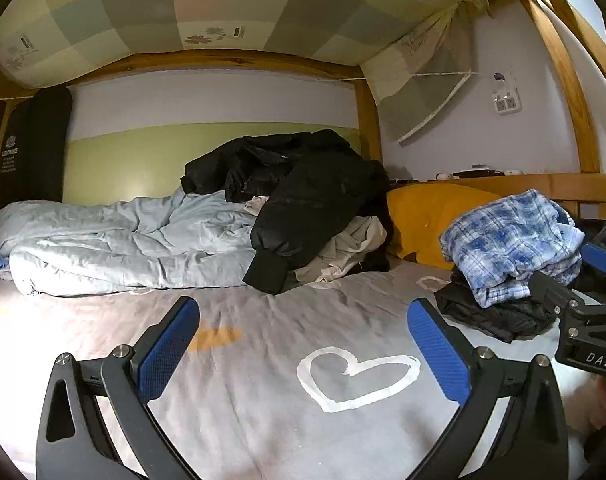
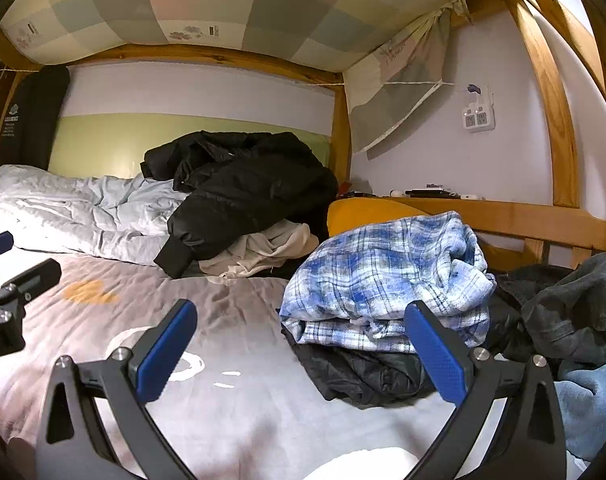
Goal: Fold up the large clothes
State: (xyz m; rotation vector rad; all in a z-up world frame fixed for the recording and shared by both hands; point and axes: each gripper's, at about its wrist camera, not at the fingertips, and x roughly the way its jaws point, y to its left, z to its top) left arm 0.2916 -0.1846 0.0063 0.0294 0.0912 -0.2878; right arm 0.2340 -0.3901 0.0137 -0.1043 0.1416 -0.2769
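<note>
Both empty, left gripper (image 1: 303, 336) and right gripper (image 2: 299, 340) spread wide; best next: pinch black puffer jacket (image 1: 303, 196) by cuff, drag onto bare bedsheet (image 1: 263, 380).

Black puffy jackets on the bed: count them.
2: one large black puffy jacket heaped at the back, one folded black quilted jacket under the blue plaid shirt. Others may be hidden.

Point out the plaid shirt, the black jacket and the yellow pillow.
plaid shirt (image 2: 387, 276): right wrist view, top folded layer.
black jacket (image 1: 303, 196): left wrist view, middle of its body.
yellow pillow (image 1: 427, 216): left wrist view, front face.
</note>
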